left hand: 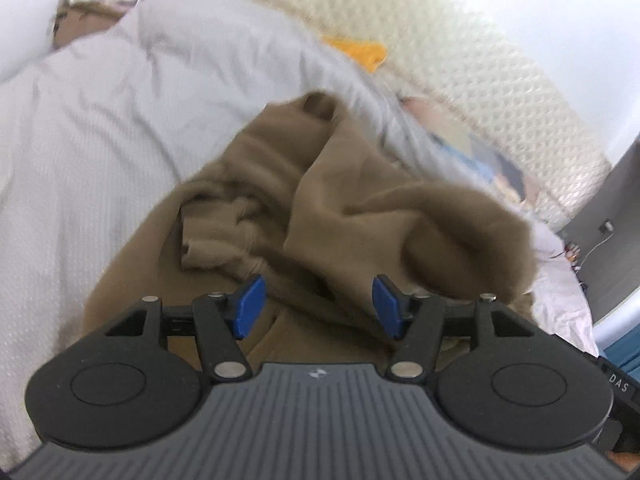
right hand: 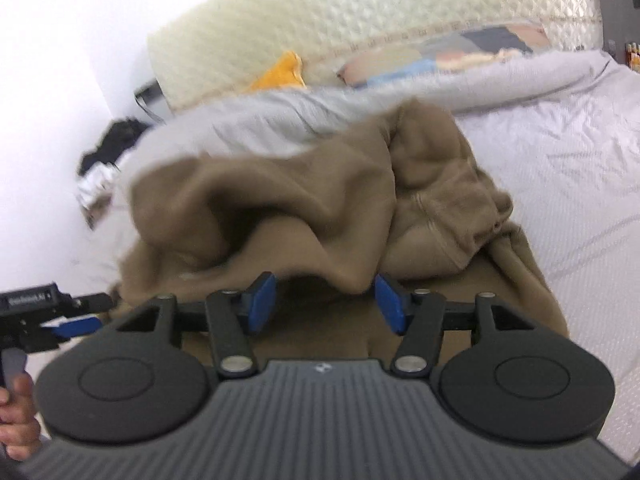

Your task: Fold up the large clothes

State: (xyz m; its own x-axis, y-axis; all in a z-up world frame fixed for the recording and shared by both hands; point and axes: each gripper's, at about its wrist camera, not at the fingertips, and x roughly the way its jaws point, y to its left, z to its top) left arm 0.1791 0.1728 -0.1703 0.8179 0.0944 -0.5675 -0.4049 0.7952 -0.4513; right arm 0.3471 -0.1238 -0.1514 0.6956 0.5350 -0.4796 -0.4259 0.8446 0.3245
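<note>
A large brown sweatshirt lies crumpled on a bed covered with a pale grey spread. My left gripper hovers just over the near part of the garment. Its blue pads stand apart and press on nothing. In the right wrist view the same brown sweatshirt bulges up in a blurred fold whose lower tip hangs by the right-hand pad. My right gripper is open, with its pads clear of the cloth. The left gripper shows at the left edge, held by a hand.
A cream quilted headboard stands behind the bed. In front of it lie a yellow cloth and a patterned pillow. Dark and white clothes are heaped by the white wall. A grey cabinet with a cable is at the far right.
</note>
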